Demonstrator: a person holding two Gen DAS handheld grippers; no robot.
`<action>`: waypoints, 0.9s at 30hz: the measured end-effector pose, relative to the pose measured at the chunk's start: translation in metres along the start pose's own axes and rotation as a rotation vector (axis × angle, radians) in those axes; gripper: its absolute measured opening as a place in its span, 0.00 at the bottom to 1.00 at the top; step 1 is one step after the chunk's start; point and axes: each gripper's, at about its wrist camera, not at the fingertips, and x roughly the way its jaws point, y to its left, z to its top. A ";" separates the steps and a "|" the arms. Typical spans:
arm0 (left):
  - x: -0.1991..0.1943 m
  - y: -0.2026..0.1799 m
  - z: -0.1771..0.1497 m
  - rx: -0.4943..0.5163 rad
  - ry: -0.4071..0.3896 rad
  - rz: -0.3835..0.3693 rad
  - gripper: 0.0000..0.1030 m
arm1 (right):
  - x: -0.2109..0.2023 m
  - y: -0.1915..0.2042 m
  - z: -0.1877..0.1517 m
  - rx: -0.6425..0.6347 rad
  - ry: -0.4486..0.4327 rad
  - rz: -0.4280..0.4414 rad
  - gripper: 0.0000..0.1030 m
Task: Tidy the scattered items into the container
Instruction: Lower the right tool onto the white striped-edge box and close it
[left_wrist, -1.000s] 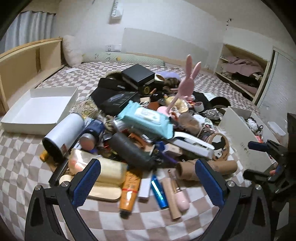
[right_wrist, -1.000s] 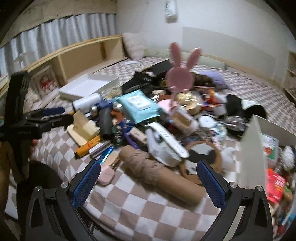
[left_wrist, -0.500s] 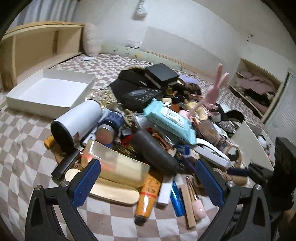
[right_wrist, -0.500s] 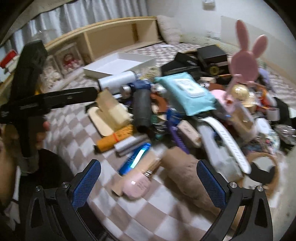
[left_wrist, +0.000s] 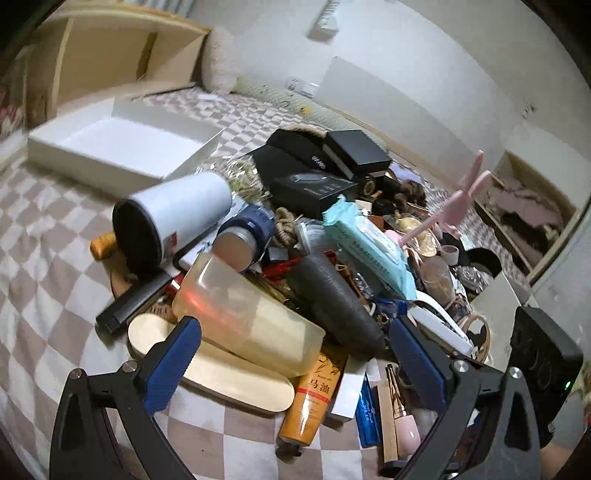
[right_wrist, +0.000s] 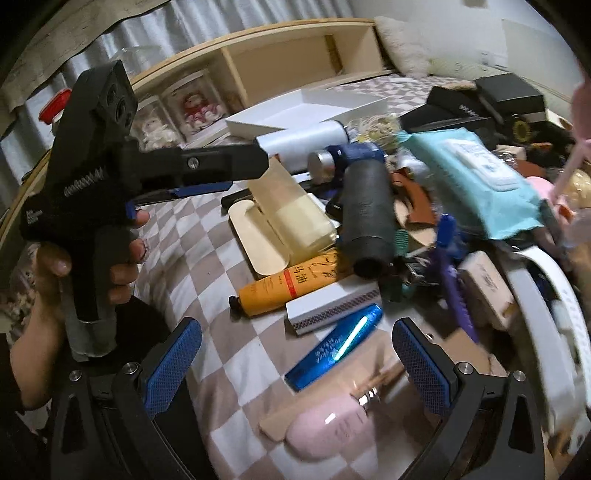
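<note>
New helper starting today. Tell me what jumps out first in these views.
A heaped pile of clutter covers the checkered bedspread, with a white cylindrical tumbler lying on its side at the pile's left edge. An orange squeeze tube lies at the near edge, and an empty white shallow box sits behind.

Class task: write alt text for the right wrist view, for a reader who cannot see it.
The open right gripper hovers over a blue tube and an orange tube at the edge of a clutter pile on a checked bedspread. At left, a hand holds the left gripper.
</note>
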 end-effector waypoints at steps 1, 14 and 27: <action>0.000 0.002 0.000 -0.012 0.002 0.000 1.00 | 0.003 0.000 0.002 -0.014 0.002 -0.001 1.00; -0.002 0.014 0.002 -0.084 0.000 -0.041 1.00 | 0.032 0.009 0.029 -0.108 0.098 0.205 1.00; -0.001 0.018 0.001 -0.102 -0.001 -0.055 1.00 | 0.048 -0.001 0.053 -0.116 0.091 0.122 0.98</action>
